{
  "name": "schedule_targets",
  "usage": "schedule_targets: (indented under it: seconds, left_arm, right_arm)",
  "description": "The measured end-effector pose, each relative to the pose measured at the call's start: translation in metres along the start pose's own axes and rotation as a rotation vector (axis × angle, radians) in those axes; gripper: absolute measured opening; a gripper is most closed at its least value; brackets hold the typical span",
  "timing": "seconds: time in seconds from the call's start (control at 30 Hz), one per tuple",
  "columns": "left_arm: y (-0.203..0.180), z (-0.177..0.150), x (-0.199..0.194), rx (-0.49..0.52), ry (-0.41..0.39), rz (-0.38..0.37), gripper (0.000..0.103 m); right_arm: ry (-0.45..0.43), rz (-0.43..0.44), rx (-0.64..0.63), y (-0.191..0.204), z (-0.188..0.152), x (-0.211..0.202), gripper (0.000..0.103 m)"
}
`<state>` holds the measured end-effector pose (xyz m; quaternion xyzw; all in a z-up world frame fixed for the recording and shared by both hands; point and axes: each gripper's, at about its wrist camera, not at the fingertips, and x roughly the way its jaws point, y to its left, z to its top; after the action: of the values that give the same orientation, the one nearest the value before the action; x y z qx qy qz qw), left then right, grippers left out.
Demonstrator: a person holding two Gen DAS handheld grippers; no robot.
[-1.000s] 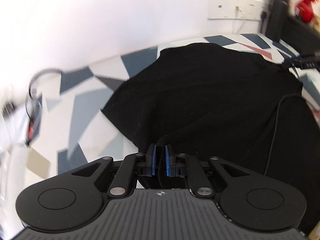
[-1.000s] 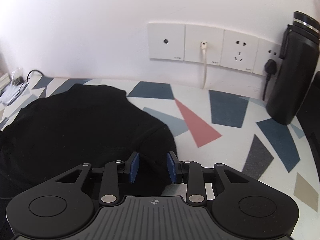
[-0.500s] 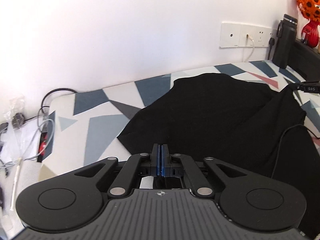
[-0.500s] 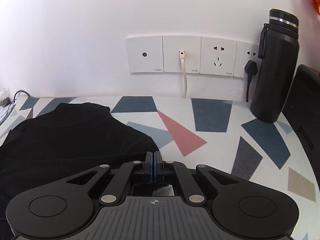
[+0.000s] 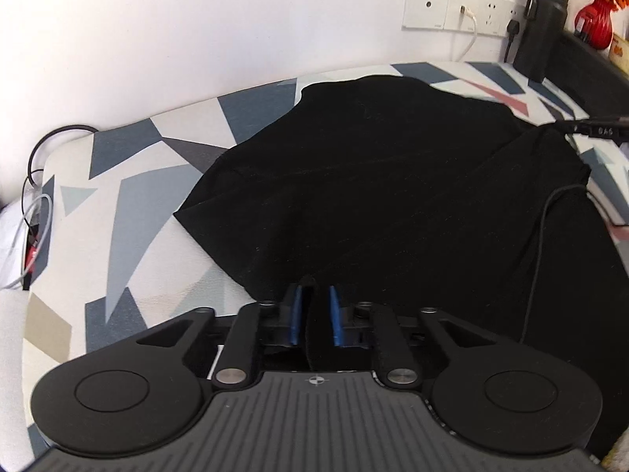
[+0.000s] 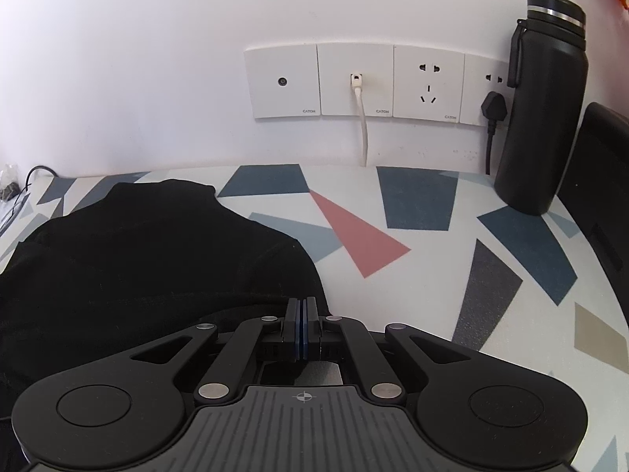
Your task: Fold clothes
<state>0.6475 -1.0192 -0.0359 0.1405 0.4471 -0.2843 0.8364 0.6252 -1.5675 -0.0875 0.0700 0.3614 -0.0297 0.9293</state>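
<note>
From my left wrist view, the crumpled black cloth garment (image 5: 385,181) lies spread across the white surface with grey and blue triangles (image 5: 129,204); my left gripper (image 5: 314,316) is opening, a fold of the cloth standing between its blue pads. From my right wrist view, the right gripper (image 6: 301,326) is pressed together at the garment's (image 6: 149,259) near edge; whether it pinches cloth I cannot tell. A tall black metal bottle (image 6: 544,106) stands capped by the wall.

My left tool (image 5: 314,306) body hides the near hem of the black garment (image 5: 373,181); whether its opening blue pads press the fold between them, can't tell. Right tool (image 6: 302,328) pads meet, any cloth pinched there is hidden. Garment runs off the left edge beside my right tool. Red vase (image 5: 595,19), far right of my left tool, is cut off.
</note>
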Motion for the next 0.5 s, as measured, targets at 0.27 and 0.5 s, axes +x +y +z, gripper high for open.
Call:
schedule_targets:
  seconds: [0.27, 0.5]
  left_arm:
    - [0.009, -0.003, 0.016, -0.085, 0.046, 0.016, 0.016]
    - [0.008, -0.002, -0.028, -0.122, -0.117, 0.016, 0.002]
  right_arm:
    - [0.007, -0.003, 0.007, 0.001, 0.000, 0.002, 0.001]
    - [-0.016, -0.010, 0.015, 0.000, -0.001, -0.004, 0.001]
